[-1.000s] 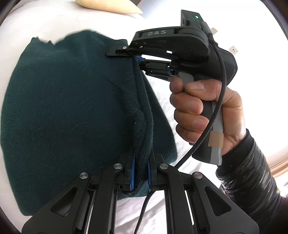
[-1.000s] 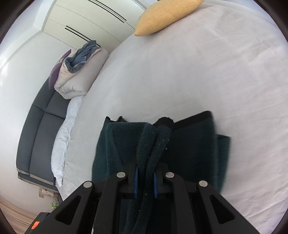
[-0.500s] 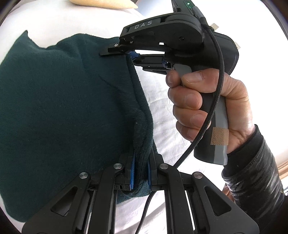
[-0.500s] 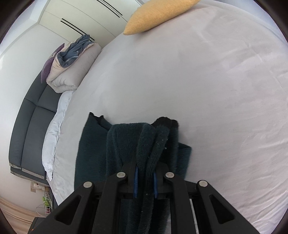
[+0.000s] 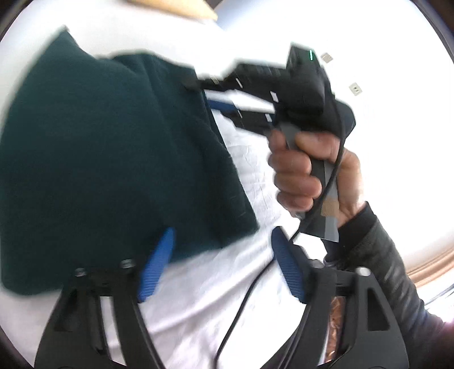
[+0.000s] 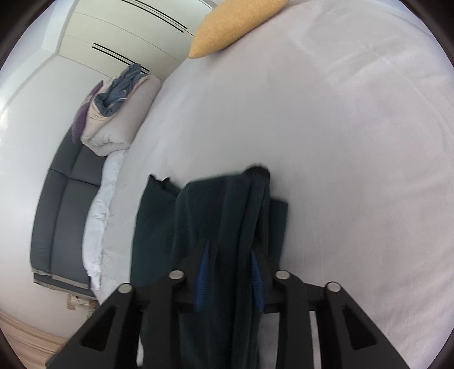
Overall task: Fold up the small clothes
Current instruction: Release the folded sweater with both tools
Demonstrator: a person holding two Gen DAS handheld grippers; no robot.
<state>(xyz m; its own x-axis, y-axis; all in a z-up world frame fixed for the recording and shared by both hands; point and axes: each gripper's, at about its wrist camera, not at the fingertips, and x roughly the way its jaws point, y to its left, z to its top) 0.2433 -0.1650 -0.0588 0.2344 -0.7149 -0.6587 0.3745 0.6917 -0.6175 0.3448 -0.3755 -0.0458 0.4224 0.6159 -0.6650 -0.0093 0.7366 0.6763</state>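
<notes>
A dark green knitted garment (image 5: 107, 159) lies folded on the white bed sheet (image 5: 249, 159). My left gripper (image 5: 221, 249) is open, its blue pads spread wide at the garment's near corner, holding nothing. My right gripper (image 5: 210, 93) is seen in the left wrist view at the garment's far edge, blurred by motion. In the right wrist view the right gripper (image 6: 229, 261) has its blue pads parted, with a fold of the garment (image 6: 249, 215) still lying between them.
A yellow pillow (image 6: 235, 25) lies at the far end of the bed. A grey sofa (image 6: 62, 213) with a rolled duvet (image 6: 122, 122) stands beside the bed, with wardrobe doors (image 6: 127, 31) behind. The person's right hand (image 5: 312, 170) holds the right gripper's handle.
Both grippers have opened. The left one has let go of the garment's edge, and the garment has dropped flat onto the sheet. The right pads have parted around the fold.
</notes>
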